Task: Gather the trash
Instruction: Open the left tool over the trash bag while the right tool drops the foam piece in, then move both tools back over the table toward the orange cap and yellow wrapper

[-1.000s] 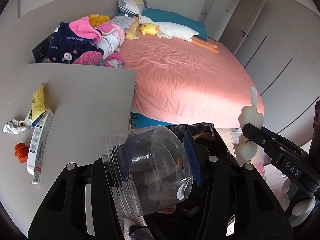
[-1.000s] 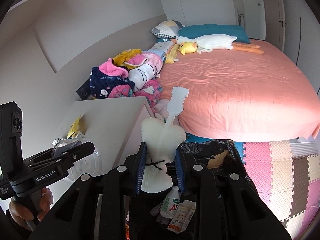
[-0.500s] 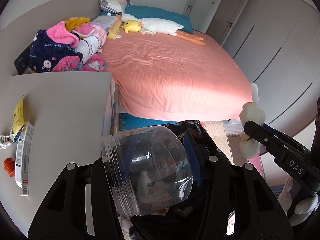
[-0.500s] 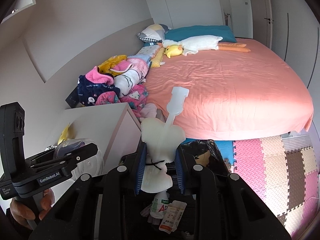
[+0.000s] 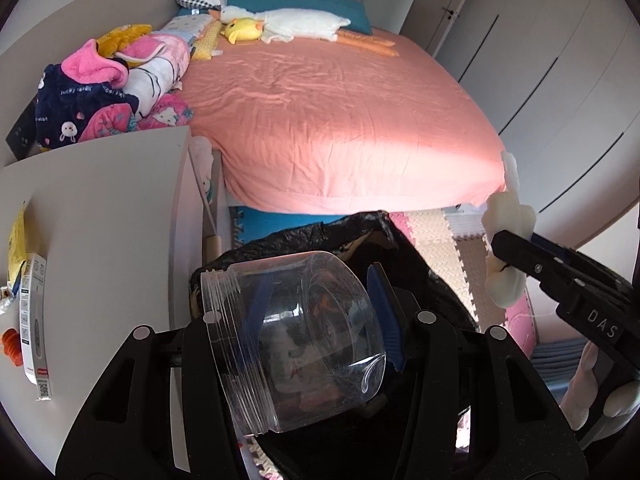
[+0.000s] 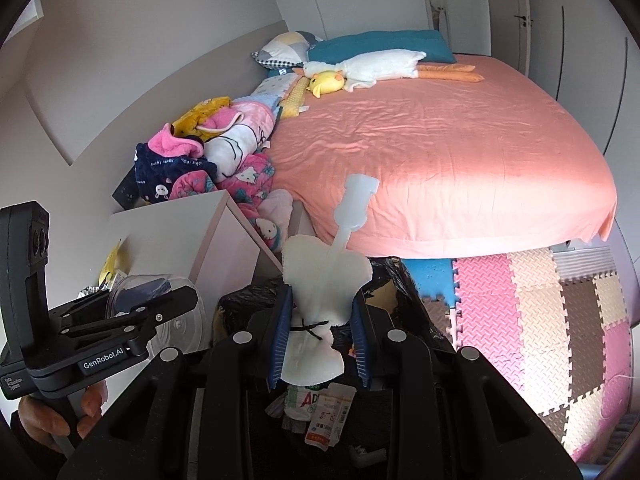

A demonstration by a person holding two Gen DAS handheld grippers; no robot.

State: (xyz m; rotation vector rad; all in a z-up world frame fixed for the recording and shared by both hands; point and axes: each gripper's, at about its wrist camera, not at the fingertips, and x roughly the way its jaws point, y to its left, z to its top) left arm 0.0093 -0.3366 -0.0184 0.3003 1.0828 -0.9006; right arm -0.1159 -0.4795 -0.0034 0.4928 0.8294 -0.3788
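Left wrist view: left gripper (image 5: pixel 320 320), jaws just opening, around a clear jar (image 5: pixel 296 336) tilted over the black bag (image 5: pixel 420 264), mouth pointing left. Right gripper (image 6: pixel 320 336) clamps an upright white scrap (image 6: pixel 320 292), long axis pointing far.

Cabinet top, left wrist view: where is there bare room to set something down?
Bare: the cabinet top, from its edge nearest the bed across to the trash at its left. Crowded: that left strip, with the yellow packet, long white box and orange piece close together.
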